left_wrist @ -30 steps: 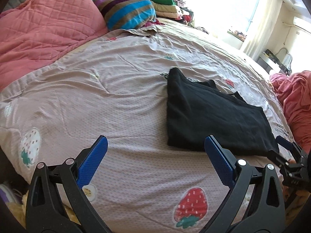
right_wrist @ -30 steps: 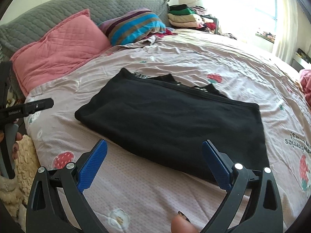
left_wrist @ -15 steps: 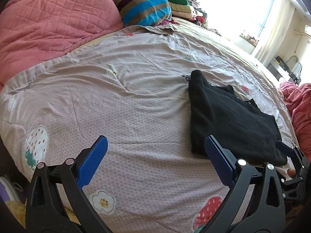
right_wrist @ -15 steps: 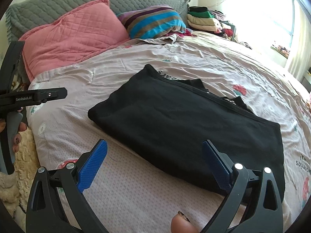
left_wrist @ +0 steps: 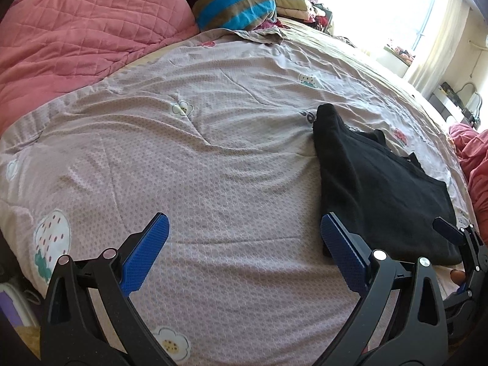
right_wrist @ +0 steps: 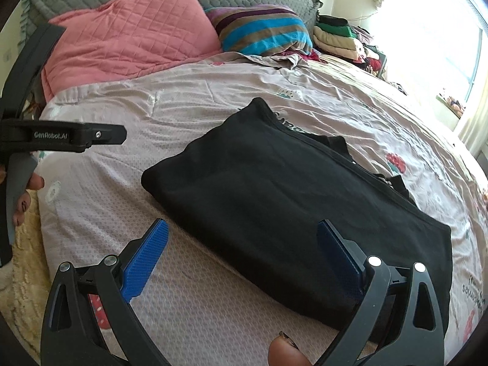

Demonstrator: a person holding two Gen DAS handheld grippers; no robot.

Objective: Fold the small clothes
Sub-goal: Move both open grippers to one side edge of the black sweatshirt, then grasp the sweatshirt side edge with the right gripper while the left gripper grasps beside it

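A black garment lies folded flat on the bed; in the left wrist view it lies to the right. My left gripper is open and empty over bare sheet, left of the garment. My right gripper is open and empty, just above the garment's near edge; its right finger is over the black cloth. The right gripper also shows at the right edge of the left wrist view, and the left gripper shows at the left of the right wrist view.
The bed has a mauve sheet with strawberry prints. A pink quilted pillow and a striped pillow lie at the headboard. A stack of folded clothes sits at the far side. A pink cloth lies at the right.
Both grippers have shifted to the left along the bed edge, so the garment sits further right in both views. Both stay open and empty.
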